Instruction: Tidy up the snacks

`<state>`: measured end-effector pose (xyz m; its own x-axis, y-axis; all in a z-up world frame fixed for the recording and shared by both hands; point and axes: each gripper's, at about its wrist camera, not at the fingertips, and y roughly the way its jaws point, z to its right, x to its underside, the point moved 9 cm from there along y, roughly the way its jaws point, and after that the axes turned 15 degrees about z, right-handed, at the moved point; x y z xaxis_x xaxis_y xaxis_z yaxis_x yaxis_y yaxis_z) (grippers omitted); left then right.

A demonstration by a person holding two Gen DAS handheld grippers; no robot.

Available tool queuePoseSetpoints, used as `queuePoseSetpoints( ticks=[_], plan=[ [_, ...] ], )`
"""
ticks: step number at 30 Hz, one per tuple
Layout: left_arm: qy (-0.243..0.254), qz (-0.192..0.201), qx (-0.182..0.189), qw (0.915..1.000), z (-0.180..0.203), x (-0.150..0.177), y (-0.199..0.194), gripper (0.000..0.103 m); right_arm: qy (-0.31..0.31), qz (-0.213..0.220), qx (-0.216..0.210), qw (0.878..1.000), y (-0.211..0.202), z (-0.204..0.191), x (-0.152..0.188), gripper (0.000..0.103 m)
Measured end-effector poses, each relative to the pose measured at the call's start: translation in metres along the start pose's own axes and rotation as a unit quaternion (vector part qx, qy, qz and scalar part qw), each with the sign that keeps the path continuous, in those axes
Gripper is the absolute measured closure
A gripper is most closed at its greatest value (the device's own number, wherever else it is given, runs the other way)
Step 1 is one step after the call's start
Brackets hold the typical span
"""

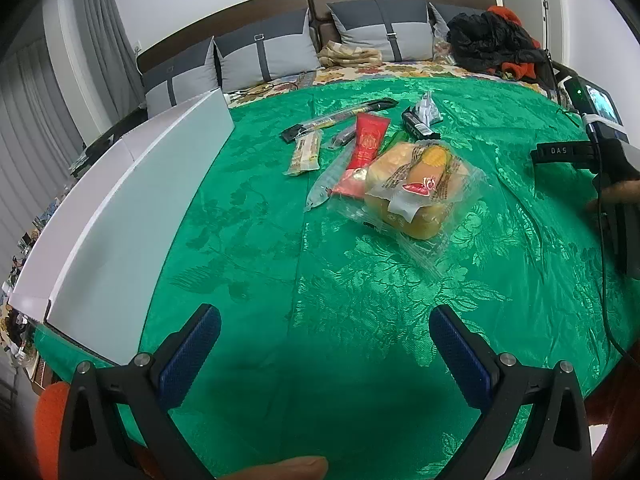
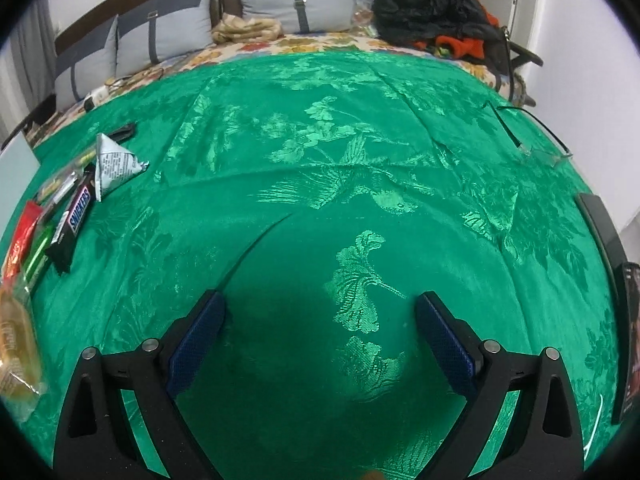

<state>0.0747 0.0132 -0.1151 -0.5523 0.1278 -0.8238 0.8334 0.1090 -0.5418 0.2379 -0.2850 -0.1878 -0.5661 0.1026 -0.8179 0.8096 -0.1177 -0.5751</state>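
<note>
Half the bread pack (image 2: 16,344) off-frame.

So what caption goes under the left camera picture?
Open left gripper hovers over a green cloth, facing a bagged bun and snack pile.

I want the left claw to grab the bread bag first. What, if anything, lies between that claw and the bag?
Nothing visible does. The left claw is open above bare green cloth, and only that cloth lies between it and the bread bag. The other snacks, such as the red packet, lie beyond or beside the bag.
</note>
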Motion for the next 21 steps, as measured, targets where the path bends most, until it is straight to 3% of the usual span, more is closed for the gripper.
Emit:
queuePoseSetpoints(
  ticks=[21],
  plan=[
    [-0.001, -0.012, -0.004, 0.9999, 0.0056, -0.0021, 0.0082, 0.000, 0.000, 0.000, 0.000, 1.000, -0.0001, 0.0000, 0.0006, 0.004]
  ],
)
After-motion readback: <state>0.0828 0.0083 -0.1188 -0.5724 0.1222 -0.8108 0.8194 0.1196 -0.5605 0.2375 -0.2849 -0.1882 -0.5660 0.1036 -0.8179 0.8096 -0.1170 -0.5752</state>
